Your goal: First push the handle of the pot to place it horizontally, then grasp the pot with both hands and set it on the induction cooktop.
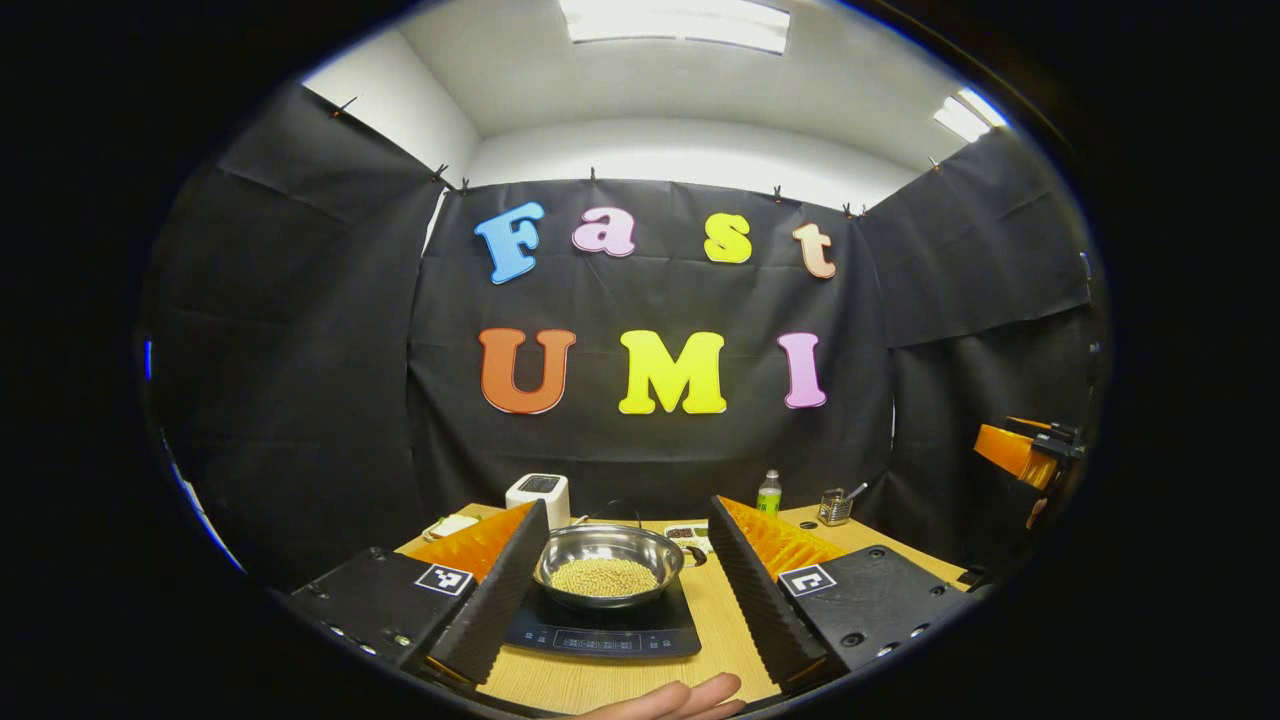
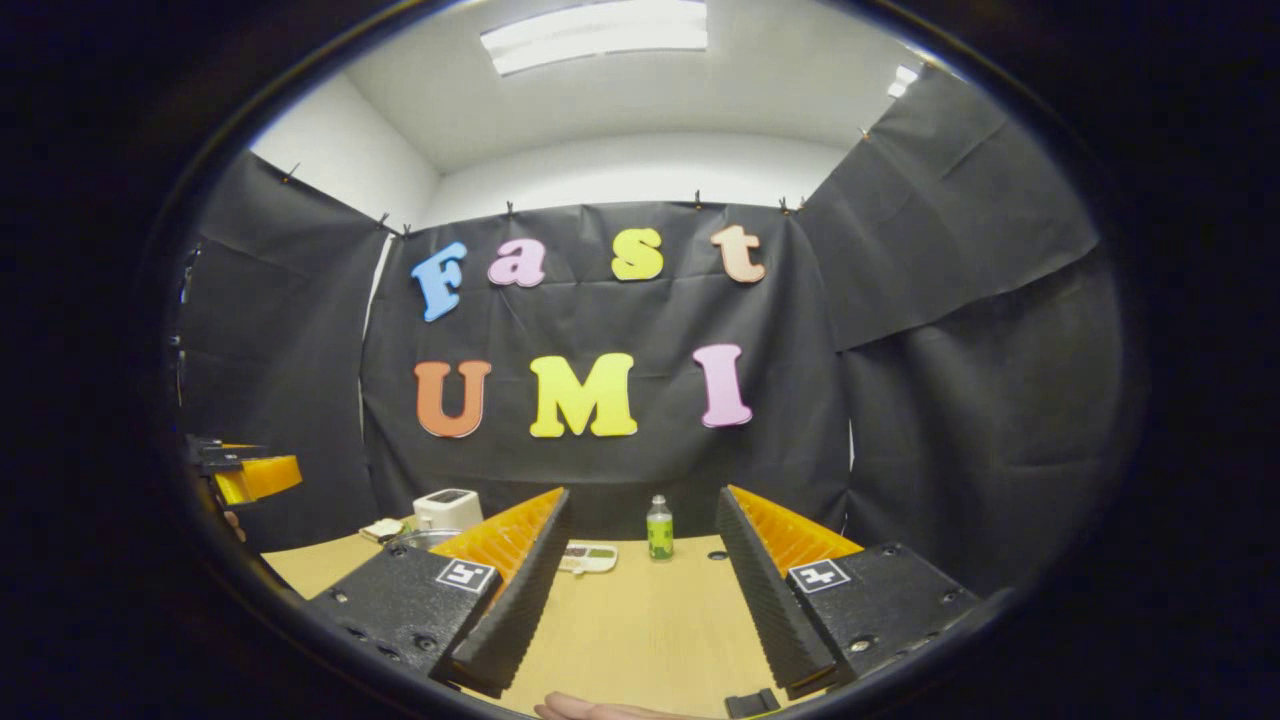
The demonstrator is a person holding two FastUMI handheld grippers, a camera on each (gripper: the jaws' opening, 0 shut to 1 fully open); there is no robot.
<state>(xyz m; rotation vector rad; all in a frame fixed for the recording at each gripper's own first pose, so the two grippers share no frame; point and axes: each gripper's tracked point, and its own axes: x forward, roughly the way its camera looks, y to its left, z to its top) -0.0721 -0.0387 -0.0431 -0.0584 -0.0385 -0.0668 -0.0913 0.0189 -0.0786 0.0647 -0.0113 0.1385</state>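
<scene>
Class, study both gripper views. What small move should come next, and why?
Likely just draw both grippers back and rest them. The pot, holding beans, already sits on the induction cooktop. The left gripper and right gripper are open, hold nothing, and are clear of the pot.

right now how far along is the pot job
Looks essentially done: the steel pot holding yellowish grains sits on the induction cooktop. Nothing is in hand; the left gripper and right gripper are both open, holding nothing. The handle's angle is hard to judge. No step visibly remains.
</scene>
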